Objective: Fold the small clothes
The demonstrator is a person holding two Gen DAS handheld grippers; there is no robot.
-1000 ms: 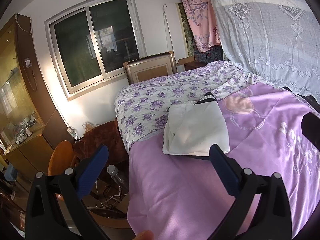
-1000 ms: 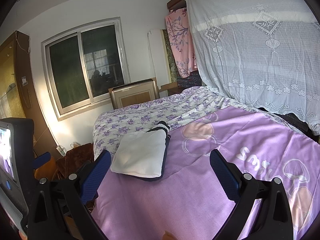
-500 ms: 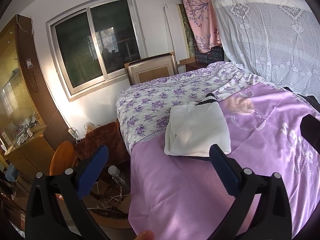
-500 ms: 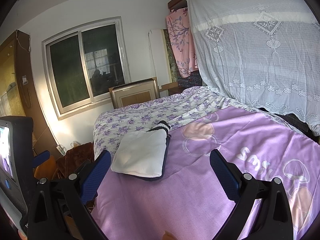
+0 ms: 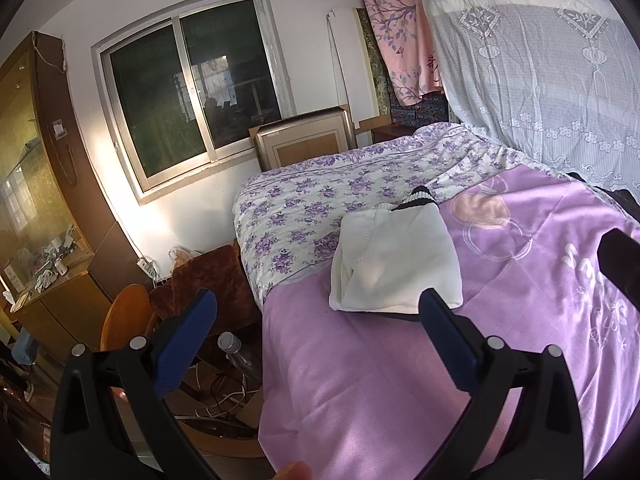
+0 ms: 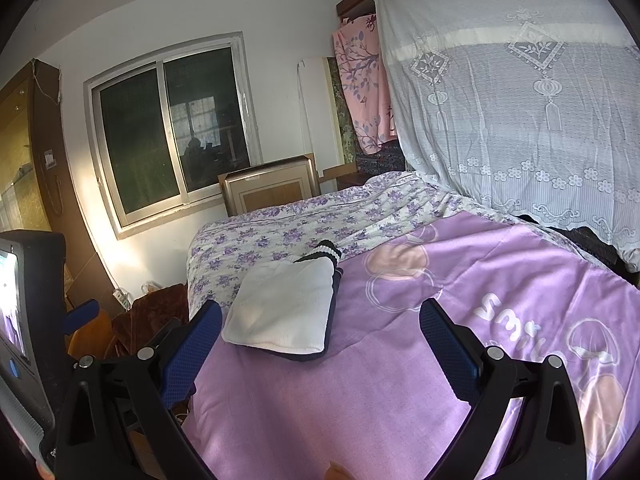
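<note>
Folded white knit garment (image 5: 396,264) rests near the bed's (image 5: 360,392) left edge.
Both the left gripper (image 5: 316,320) and right gripper (image 6: 320,328) hover spread wide, empty; the soft, light knit looks best pinched at its corners.

I'm holding my right gripper (image 6: 320,320) spread wide above the purple sheet (image 6: 360,400), folded white garment (image 6: 284,312) lying just ahead-left.

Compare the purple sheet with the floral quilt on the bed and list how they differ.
The purple sheet is solid lilac with large cartoon prints and white lettering; the floral quilt is white with small purple flowers. The purple sheet covers the near part of the bed, the floral quilt the far part by the window. The folded white garment lies across their seam. Both drape over the bed's edge.
</note>
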